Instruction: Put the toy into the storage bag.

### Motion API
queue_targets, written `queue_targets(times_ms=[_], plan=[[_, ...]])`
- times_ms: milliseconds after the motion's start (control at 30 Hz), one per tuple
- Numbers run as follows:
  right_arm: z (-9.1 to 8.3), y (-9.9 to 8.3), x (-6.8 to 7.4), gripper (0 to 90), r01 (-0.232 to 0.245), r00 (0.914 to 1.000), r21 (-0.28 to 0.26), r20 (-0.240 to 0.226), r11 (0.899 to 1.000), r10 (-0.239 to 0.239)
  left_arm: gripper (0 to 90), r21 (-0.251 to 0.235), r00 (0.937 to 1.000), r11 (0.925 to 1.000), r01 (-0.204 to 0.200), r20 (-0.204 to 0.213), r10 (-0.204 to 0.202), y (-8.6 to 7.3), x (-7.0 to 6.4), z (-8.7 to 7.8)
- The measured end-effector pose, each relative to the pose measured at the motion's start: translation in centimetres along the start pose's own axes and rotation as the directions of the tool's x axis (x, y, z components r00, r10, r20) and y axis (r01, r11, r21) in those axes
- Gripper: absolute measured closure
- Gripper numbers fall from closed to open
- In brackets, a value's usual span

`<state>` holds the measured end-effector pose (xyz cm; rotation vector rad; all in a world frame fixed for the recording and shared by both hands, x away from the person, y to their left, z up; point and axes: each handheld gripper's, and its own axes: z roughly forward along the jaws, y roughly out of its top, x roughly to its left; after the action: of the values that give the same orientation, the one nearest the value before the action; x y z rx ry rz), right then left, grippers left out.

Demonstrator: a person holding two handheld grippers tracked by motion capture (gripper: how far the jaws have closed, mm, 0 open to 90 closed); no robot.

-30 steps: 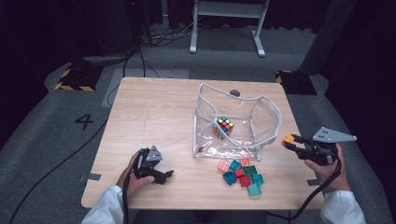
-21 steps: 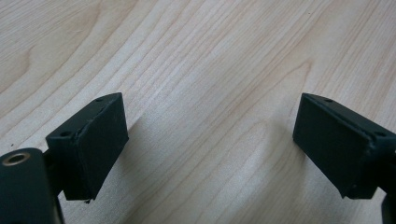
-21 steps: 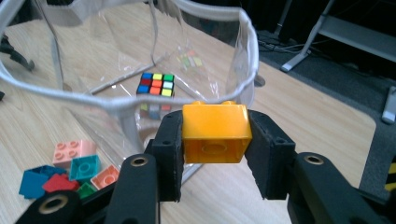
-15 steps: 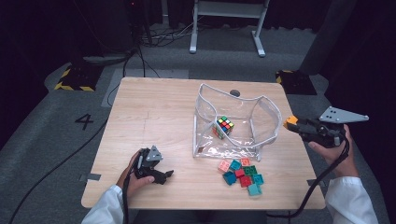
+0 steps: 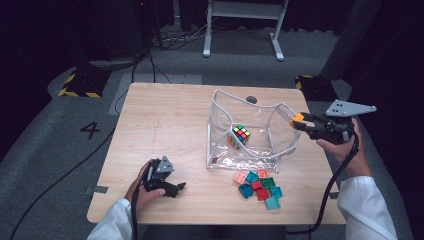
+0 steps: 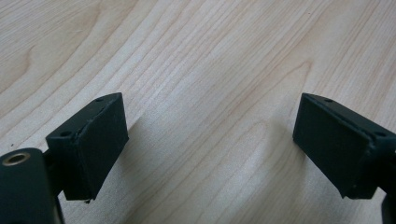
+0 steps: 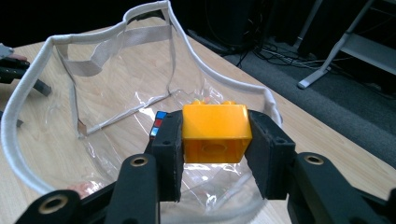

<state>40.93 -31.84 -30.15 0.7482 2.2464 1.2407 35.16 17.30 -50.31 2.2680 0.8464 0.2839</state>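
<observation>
A white "4" [image 5: 92, 130] is painted on the grey floor [image 5: 45, 150].

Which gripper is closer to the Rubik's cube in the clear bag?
Right. The right gripper, holding an orange brick, is at the clear bag's rim beside the Rubik's cube. The left gripper rests on the table's near-left part.

Right gripper [image 5: 298, 121] raised, fingers clamped; left gripper [image 5: 176, 187] rests, fingers apart.

The block [image 7: 215, 133] between the black jaws of the right gripper [image 7: 215, 154] is orange-yellow. Just beyond it, the clear bag [image 7: 56, 121] has a white rim. The small cube [image 5: 240, 134] inside seems multicoloured.
</observation>
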Motion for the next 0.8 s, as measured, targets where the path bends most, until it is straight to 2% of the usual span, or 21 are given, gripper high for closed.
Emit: queue_targets(times_ms=[267,333,500,533,600,733,767,800], plan=[[2.5,1.4,0.8,59.0,0.048,0.9980,0.057,-0.043,0.997,-0.046,10.4,0.003,1.0000,1.0000,0.004,0.008,-0.004,0.0,0.0,0.0],[3.9,1.8,0.9,59.0,0.062,0.9965,0.095,-0.062,0.994,-0.057,10.4,0.004,1.0000,1.0000,0.002,0.007,-0.002,0.0,0.0,0.0],[5.6,2.1,1.0,59.0,0.078,0.9941,0.136,-0.086,0.988,-0.067,10.4,0.003,1.0000,1.0000,0.004,0.008,-0.004,0.0,0.0,0.0],[6.6,2.2,1.1,59.0,0.092,0.9925,0.174,-0.095,0.980,-0.076,10.4,0.005,1.0000,1.0000,0.002,0.007,-0.002,0.0,0.0,0.0],[7.3,2.2,1.2,59.0,0.110,0.9909,0.209,-0.098,0.972,-0.091,10.4,0.002,1.0000,1.0000,-0.002,0.004,0.002,0.0,0.0,0.0],[8.3,2.3,1.4,59.0,0.131,0.9879,0.252,-0.114,0.959,-0.105,10.4,0.000,0.9999,1.0000,-0.006,0.014,0.006,0.0,0.0,0.0],[9.3,2.4,1.6,59.0,0.152,0.9854,0.288,-0.117,0.945,-0.123,10.4,0.001,0.9999,1.0000,-0.009,0.014,0.009,0.0,0.0,0.0],[9.5,2.5,1.6,59.0,0.162,0.9841,0.303,-0.119,0.939,-0.132,10.4,0.002,0.9998,0.9999,-0.011,0.015,0.011,0.0,0.0,0.0]])
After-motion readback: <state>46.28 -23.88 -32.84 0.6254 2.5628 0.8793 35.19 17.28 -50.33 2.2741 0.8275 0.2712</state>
